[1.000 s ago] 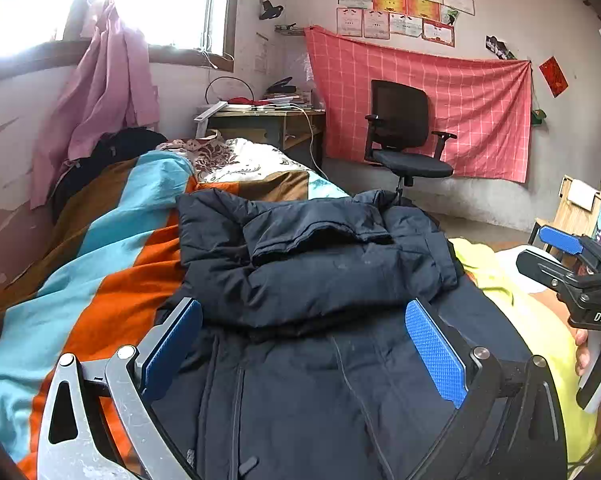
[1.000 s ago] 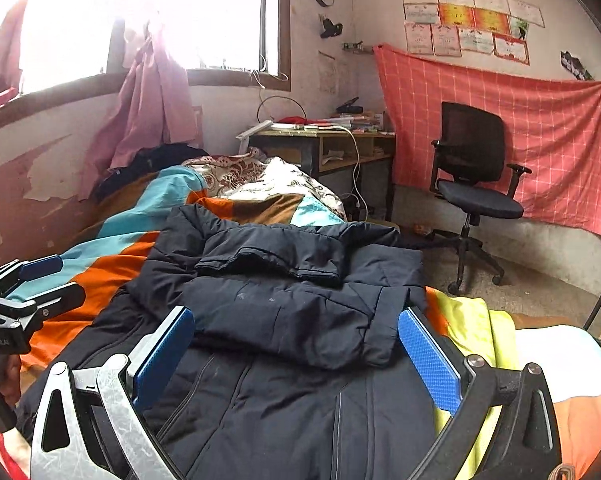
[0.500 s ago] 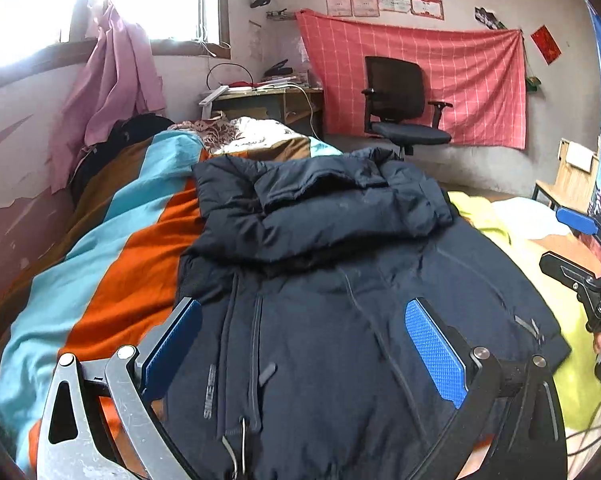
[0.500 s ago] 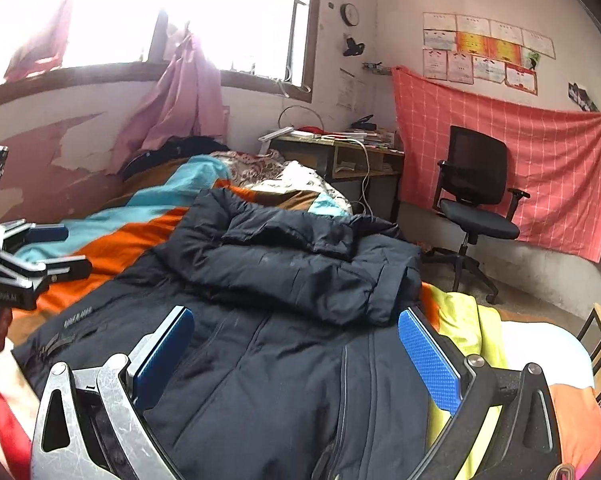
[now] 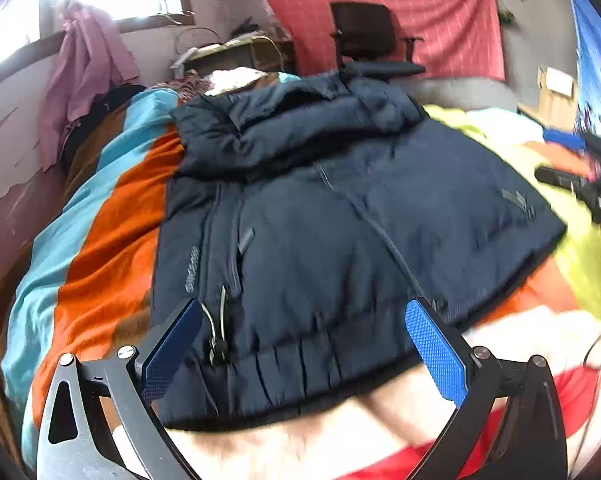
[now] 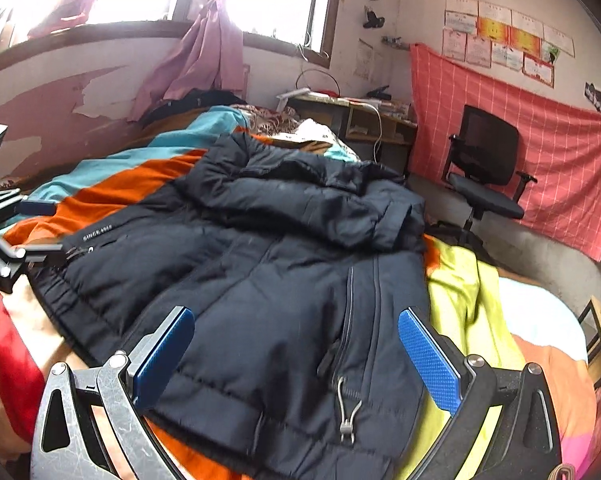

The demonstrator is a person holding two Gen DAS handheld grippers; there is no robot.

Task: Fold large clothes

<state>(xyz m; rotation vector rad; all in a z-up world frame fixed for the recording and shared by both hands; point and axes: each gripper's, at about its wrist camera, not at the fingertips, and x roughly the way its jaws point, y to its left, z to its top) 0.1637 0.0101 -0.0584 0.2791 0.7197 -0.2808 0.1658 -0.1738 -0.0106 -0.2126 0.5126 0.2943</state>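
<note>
A large dark navy padded jacket [image 5: 320, 220] lies flat on the bed, front up, its sleeves folded across the chest near the collar. It also shows in the right wrist view [image 6: 268, 264]. My left gripper [image 5: 304, 344] is open and empty, hovering above the jacket's hem at the near edge. My right gripper [image 6: 296, 344] is open and empty above the hem's right corner, near a zipper and drawcord [image 6: 348, 408]. Each gripper shows in the other's view, the right one blurred [image 5: 580, 184] and the left one at the edge [image 6: 16, 236].
The bed has a striped orange and light blue cover [image 5: 100, 220] and a yellow-green cloth [image 6: 464, 292] at the right. A black office chair [image 6: 484, 172] and a desk [image 6: 360, 120] stand beyond the bed. A pink garment [image 6: 208, 56] hangs under the window.
Both grippers have pulled back toward the jacket's hem, so the whole lower body of the jacket now shows. Both stay open. The jacket has not moved.
</note>
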